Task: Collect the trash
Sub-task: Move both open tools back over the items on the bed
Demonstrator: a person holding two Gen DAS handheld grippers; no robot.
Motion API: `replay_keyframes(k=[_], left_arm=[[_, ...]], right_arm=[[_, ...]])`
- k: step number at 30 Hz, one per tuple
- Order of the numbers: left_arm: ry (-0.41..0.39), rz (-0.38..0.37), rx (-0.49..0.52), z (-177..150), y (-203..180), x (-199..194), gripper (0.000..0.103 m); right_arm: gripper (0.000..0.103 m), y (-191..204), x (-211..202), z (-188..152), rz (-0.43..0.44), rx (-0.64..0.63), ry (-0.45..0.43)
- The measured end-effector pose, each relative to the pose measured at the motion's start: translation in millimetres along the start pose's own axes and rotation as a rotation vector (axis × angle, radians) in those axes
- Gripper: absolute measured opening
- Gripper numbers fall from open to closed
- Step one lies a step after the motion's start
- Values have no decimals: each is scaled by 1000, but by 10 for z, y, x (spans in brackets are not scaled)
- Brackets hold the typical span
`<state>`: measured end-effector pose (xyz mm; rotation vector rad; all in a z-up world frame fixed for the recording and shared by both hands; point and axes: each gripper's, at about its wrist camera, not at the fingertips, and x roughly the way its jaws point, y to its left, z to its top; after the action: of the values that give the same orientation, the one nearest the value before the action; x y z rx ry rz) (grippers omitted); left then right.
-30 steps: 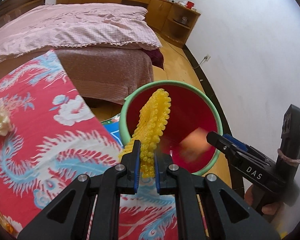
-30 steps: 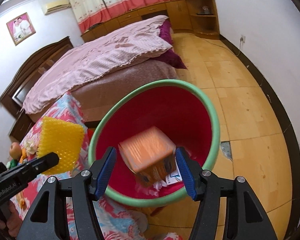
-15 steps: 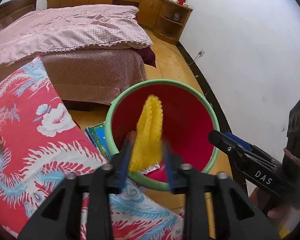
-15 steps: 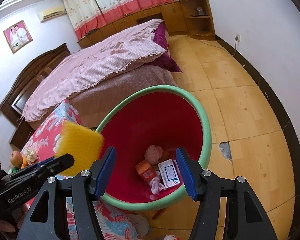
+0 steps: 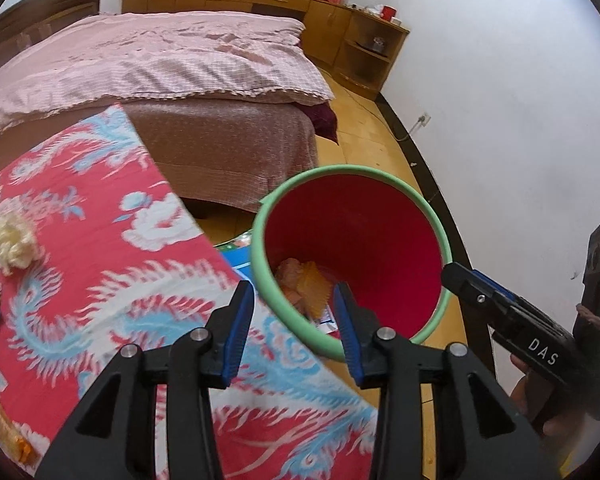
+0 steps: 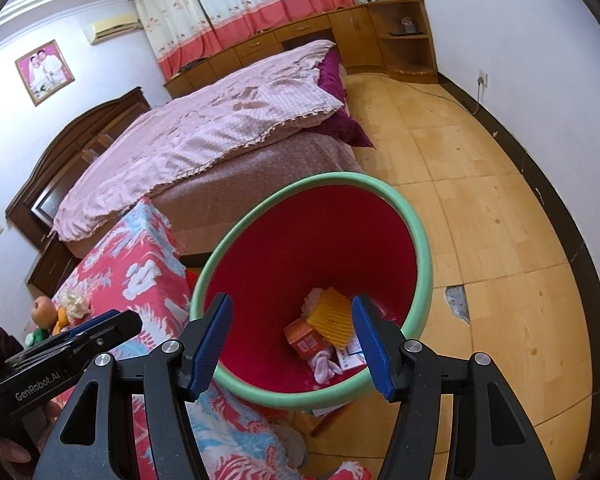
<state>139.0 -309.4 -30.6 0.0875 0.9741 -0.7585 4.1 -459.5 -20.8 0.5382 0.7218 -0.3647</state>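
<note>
The left gripper had just been opening and stood parted with nothing between its jaws. The right gripper also gaped empty. The yellow foam net lay at the bottom of the red bin, resting on an orange carton.

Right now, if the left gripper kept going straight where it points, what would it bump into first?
Probably the green rim of the red bin. The left gripper is open and empty, aimed down at it. Just past the rim lies the yellow foam net; depth is unclear.
</note>
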Motion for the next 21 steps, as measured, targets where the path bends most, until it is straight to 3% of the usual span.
replay_keyframes(k=[21], left_arm=[[-119, 152, -267, -494, 1009, -964, 41]], right_arm=[[64, 732, -217, -303, 108, -120, 36]])
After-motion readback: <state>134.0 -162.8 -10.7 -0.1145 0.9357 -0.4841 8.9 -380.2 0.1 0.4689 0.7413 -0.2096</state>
